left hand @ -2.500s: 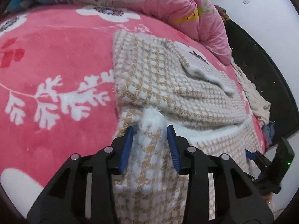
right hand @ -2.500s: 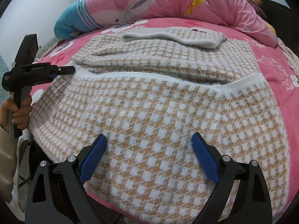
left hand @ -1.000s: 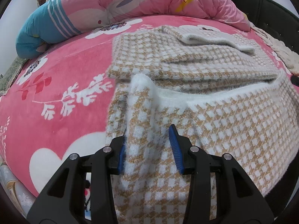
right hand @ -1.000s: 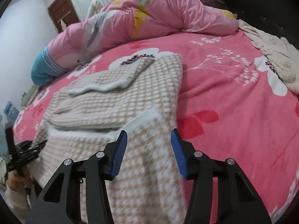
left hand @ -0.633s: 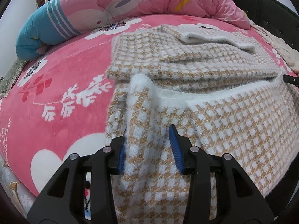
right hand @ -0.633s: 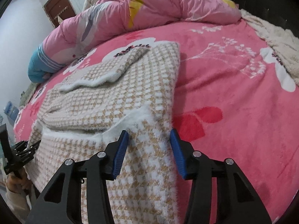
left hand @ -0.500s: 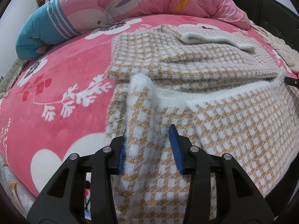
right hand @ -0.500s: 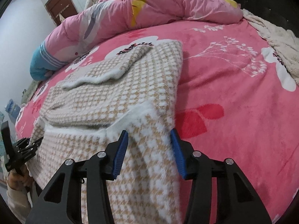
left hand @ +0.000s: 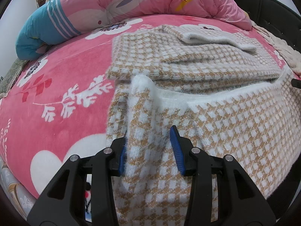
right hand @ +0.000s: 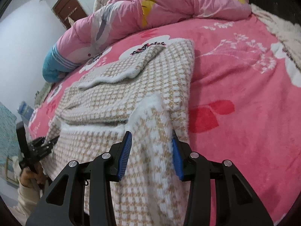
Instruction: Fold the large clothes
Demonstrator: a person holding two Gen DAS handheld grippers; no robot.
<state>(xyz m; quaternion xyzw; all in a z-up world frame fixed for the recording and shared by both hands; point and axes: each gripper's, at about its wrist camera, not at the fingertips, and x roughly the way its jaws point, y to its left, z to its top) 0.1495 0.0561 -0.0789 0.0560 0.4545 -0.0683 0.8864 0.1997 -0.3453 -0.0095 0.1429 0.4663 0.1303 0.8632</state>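
Observation:
A tan-and-white checked sweater (left hand: 188, 60) lies on the pink bed, its upper part folded with a sleeve across it. Its lower part with the white fuzzy hem hangs toward me. My left gripper (left hand: 148, 150) is shut on the hem's left corner, which bunches into a raised ridge between the blue pads. The same sweater (right hand: 150, 79) fills the right wrist view. There my right gripper (right hand: 150, 150) straddles the hem's right corner; its jaws are closing and the pads press on the bunched fabric. The left gripper (right hand: 37, 146) shows at the far left of that view, held by a hand (right hand: 28, 177).
A pink floral blanket (left hand: 56, 79) covers the bed. A rolled pink-and-blue quilt (left hand: 131, 1) lies along the far side. A beige cloth (right hand: 278, 24) sits at the bed's right edge, beside the dark bed frame (left hand: 272, 15). A brown door (right hand: 69, 7) stands far off.
The right gripper swung from the sweater's lower middle to its right hem corner and narrowed on it; the corner now stands raised. The left gripper has kept its grip throughout.

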